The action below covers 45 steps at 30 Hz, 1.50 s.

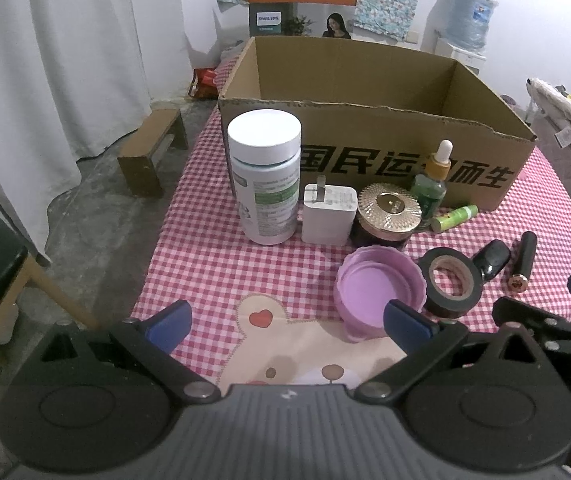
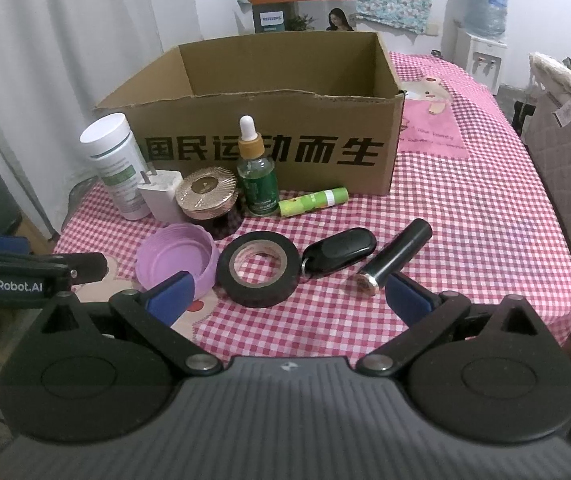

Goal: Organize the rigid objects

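Landmark: the open cardboard box (image 2: 269, 148) on my red-checked tablecloth (image 2: 465, 220), printed side toward me; its interior floor is hidden from both views.

Row directly in front of the box, from its left corner toward its right:
- white supplement bottle (image 1: 265, 176), upright, cap on, at the left corner.
- white plug adapter (image 1: 328, 214), prongs up, just beside the bottle on the side toward the box's middle.
- dark jar with a ribbed gold lid (image 1: 389, 216), touching or nearly touching the adapter.
- green dropper bottle (image 2: 257, 172), upright, white bulb and amber collar, near the box's front wall.
- green tube (image 2: 312, 201), lying on its side, nearest the box's right corner.

Second row, farther out from the box, toward me:
- purple lid (image 2: 177, 260), hollow side up, in front of the jar.
- roll of black tape (image 2: 259, 266), lying flat, just beside the purple lid.
- black key fob (image 2: 339, 252), lying flat beside the tape.
- black cylinder (image 2: 399, 254) with a metallic end, lying at a slant, outermost.

My left gripper (image 1: 285, 324): fingers spread apart, holding nothing, hovering in front of the purple lid.

My right gripper (image 2: 285, 300): fingers spread apart, holding nothing, hovering in front of the tape and fob.
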Each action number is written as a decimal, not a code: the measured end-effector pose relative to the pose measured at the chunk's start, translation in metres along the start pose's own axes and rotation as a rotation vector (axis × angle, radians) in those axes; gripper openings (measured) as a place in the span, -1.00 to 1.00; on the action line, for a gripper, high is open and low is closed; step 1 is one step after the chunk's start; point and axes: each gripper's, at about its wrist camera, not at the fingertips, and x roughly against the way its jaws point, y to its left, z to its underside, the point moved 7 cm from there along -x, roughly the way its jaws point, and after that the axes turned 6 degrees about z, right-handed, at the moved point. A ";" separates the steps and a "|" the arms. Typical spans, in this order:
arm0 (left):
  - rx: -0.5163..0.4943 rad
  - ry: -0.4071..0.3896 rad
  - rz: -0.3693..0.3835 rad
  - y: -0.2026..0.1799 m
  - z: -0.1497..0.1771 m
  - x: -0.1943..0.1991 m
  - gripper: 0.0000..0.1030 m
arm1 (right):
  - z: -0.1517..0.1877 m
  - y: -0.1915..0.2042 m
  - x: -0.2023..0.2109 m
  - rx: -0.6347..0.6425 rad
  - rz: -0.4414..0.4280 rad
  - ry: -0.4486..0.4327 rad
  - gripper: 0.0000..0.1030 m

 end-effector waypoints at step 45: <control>-0.091 -0.035 0.164 -0.027 -0.016 -0.010 0.99 | -0.012 -0.031 -0.004 -0.097 0.000 -0.022 0.97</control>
